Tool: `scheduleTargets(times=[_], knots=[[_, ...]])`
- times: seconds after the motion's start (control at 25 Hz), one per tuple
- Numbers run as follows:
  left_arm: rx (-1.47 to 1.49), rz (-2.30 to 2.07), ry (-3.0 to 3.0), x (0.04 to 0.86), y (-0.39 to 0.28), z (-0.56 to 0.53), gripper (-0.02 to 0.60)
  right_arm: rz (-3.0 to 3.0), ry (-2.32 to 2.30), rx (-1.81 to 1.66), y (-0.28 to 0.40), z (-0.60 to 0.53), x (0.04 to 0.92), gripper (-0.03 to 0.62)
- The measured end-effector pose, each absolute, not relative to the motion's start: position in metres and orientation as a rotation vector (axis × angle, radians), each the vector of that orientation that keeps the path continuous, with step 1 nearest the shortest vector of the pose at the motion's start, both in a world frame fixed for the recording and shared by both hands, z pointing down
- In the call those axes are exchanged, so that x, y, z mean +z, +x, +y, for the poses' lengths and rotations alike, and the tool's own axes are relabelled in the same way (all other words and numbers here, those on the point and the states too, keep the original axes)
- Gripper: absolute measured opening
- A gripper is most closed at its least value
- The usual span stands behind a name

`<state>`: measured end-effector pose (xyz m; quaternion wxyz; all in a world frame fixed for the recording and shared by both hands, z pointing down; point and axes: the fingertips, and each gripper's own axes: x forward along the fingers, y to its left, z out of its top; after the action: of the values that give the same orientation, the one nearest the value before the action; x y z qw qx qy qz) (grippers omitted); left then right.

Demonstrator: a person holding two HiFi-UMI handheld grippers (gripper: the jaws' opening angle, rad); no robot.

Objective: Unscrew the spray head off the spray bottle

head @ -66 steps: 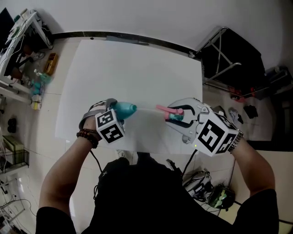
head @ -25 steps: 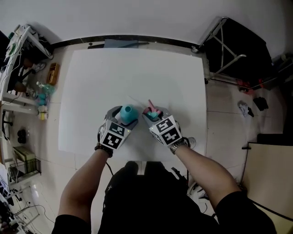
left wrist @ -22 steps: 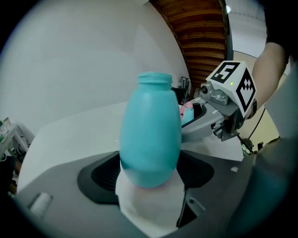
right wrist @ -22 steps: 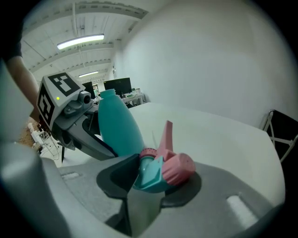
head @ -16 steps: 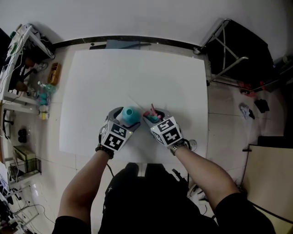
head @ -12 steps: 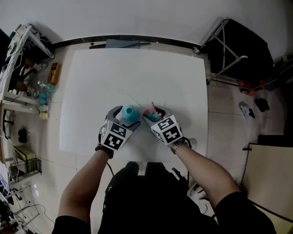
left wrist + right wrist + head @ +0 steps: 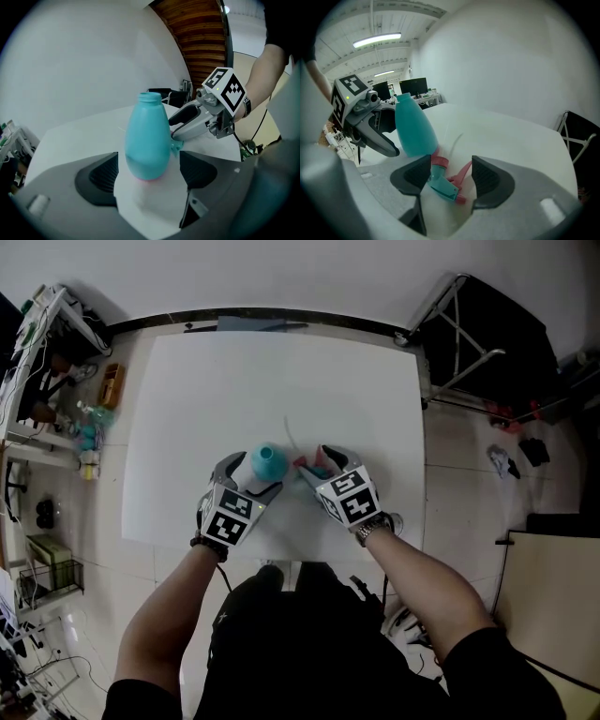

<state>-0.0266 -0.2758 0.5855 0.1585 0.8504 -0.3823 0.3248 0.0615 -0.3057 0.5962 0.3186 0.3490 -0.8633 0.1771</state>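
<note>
Lower-centre, white counter (image 7: pixel 234 381) bare above: left hand-held gripper (image 7: pixel 149 174) spread round upright teal plastic bottle (image 7: pixel 266 461); right hand-held gripper (image 7: pixel 450 177) opening round lying teal-and-pink spray head (image 7: pixel 443 183).

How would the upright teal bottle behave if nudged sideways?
The teal bottle likely tips easily: it stands tall on a narrowed base. Once down, its rounded body would probably roll. The smooth plastic may also slip in a pinch.

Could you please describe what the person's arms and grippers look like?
The left gripper and right gripper are pale grey with dark ribbed pads, each bearing a cube of black-and-white square markers. Black short sleeves; metal watch on the right wrist, dark band on the left.
</note>
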Motion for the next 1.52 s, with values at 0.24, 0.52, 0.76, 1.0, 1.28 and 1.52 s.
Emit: scheduleTargets(times=[0.24, 0.52, 0.76, 1.0, 1.28, 1.52], knots=[[0.877, -1.120, 2.438, 0.566, -0.031, -0.271, 0.417, -2.285, 0.969, 0.415, 0.062, -0.304, 0.573, 0.253], [0.745, -1.121, 2.487, 0.535, -0.031, -0.258, 0.286, -2.323, 1.006, 0.361, 0.050, -0.287, 0.535, 0.206], [0.668, -1.102, 2.559, 0.505, -0.025, -0.245, 0.128, -2.347, 1.044, 0.308, 0.037, -0.265, 0.506, 0.054], [0.611, -1.049, 2.600, 0.488, -0.019, -0.232, 0.015, -2.324, 1.093, 0.278, 0.027, -0.246, 0.494, -0.008], [0.590, -0.995, 2.660, 0.473, -0.012, -0.219, 0.015, -2.327, 1.150, 0.299, 0.025, -0.226, 0.483, -0.008], [0.575, -0.943, 2.662, 0.462, -0.008, -0.211, 0.015, -2.352, 1.181, 0.317, 0.022, -0.217, 0.473, -0.009]])
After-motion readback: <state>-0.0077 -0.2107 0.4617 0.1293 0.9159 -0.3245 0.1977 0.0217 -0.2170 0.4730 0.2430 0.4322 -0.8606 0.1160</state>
